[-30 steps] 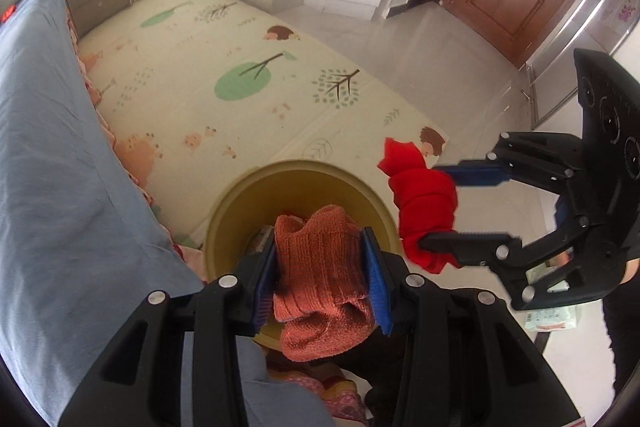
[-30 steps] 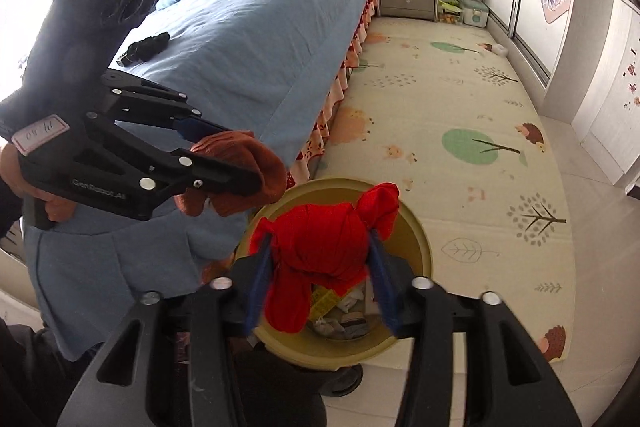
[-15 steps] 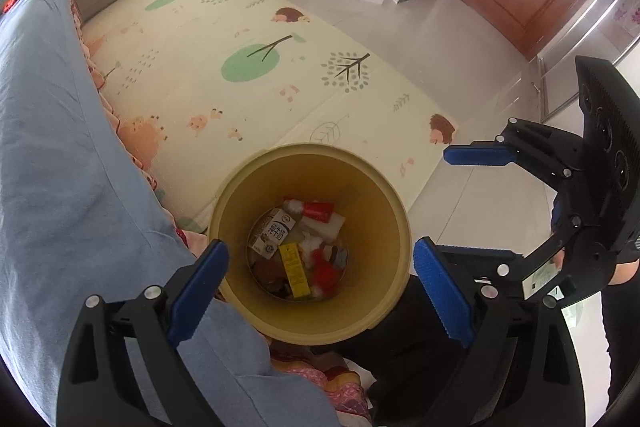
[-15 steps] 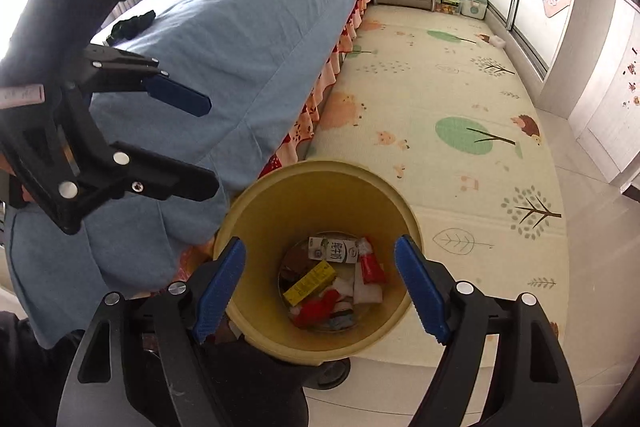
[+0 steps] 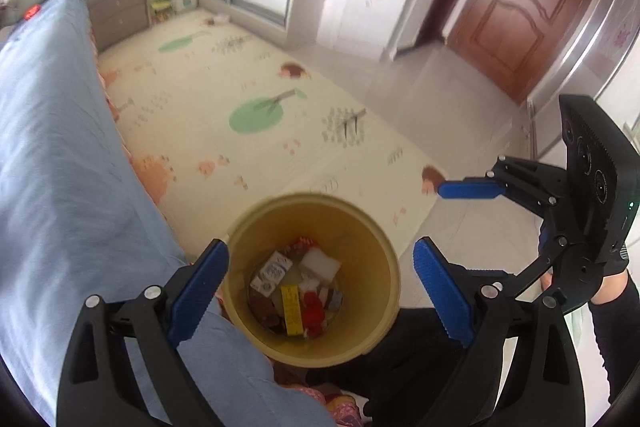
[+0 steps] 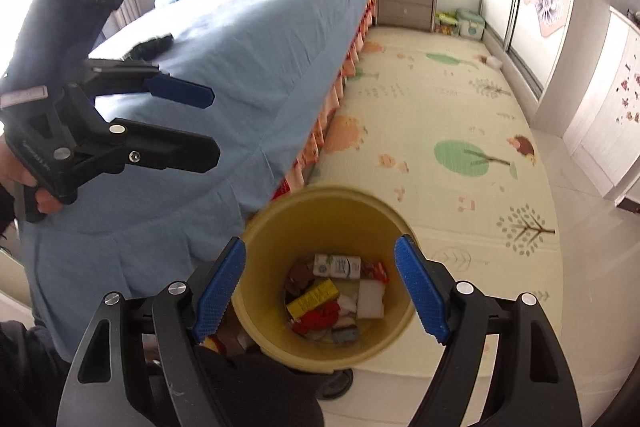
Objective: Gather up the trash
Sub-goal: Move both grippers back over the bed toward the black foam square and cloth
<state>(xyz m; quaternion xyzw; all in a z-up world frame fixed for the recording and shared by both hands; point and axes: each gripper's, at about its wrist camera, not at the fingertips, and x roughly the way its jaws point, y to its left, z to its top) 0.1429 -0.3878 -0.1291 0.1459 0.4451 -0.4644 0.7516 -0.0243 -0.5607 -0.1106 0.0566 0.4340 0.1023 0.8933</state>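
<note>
Below both tongs (image 5: 320, 287) (gaping): trash bin (image 5: 384, 251).

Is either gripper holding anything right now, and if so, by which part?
Nothing is held. The left gripper and right gripper are both open and empty above the bin.

Smooth matt plastic bin (image 5: 384, 259), glossy wooden door (image 5: 520, 11).

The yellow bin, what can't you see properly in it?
- Yellow bin, left wrist view: its base is hidden by the bin's own wall.
- Trash, right wrist view: lower pieces buried under the top ones.
- White carton: print too small to read.
- Black thing on the bed: too blurred to name.
</note>
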